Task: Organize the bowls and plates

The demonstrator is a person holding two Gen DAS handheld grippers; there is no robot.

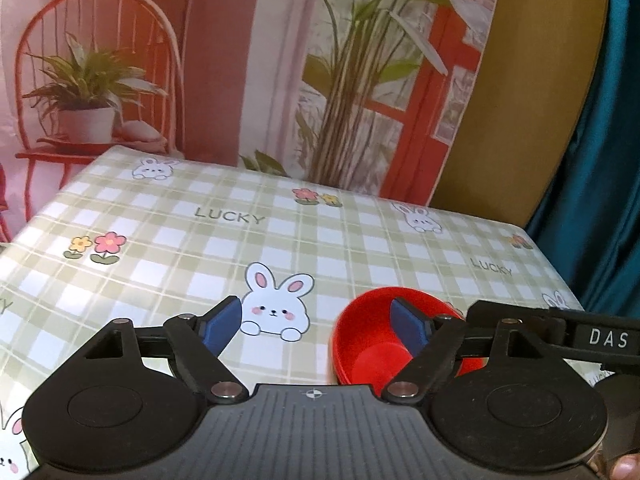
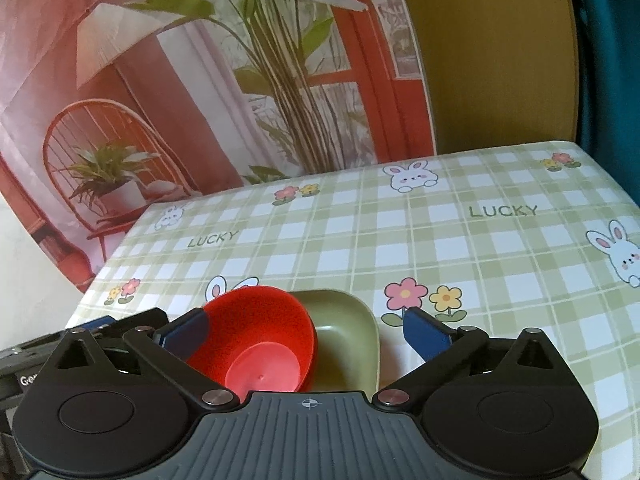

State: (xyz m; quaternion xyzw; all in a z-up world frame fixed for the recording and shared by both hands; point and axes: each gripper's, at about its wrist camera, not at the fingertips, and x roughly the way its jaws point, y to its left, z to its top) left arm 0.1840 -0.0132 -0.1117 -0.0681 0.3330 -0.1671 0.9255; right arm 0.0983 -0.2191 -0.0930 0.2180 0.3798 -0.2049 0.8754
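A red bowl [image 2: 260,340] sits in a green squarish dish [image 2: 352,336] near the table's front edge; its base hides the dish's left half. My right gripper [image 2: 304,334] stands open around both, one blue pad by the bowl's left rim, the other clear of the dish on the right. In the left wrist view the red bowl [image 1: 372,340] lies at the lower right. My left gripper [image 1: 316,330] is open, with its right fingertip [image 1: 408,330] over the bowl's hollow and nothing pinched. The green dish is hidden in this view.
A green checked cloth with rabbits and flowers covers the table [image 1: 200,240]. A printed backdrop of a chair and plants [image 1: 240,60] hangs behind the far edge. The right gripper's black frame [image 1: 580,336] crosses the left wrist view. A teal curtain [image 1: 600,160] hangs at the right.
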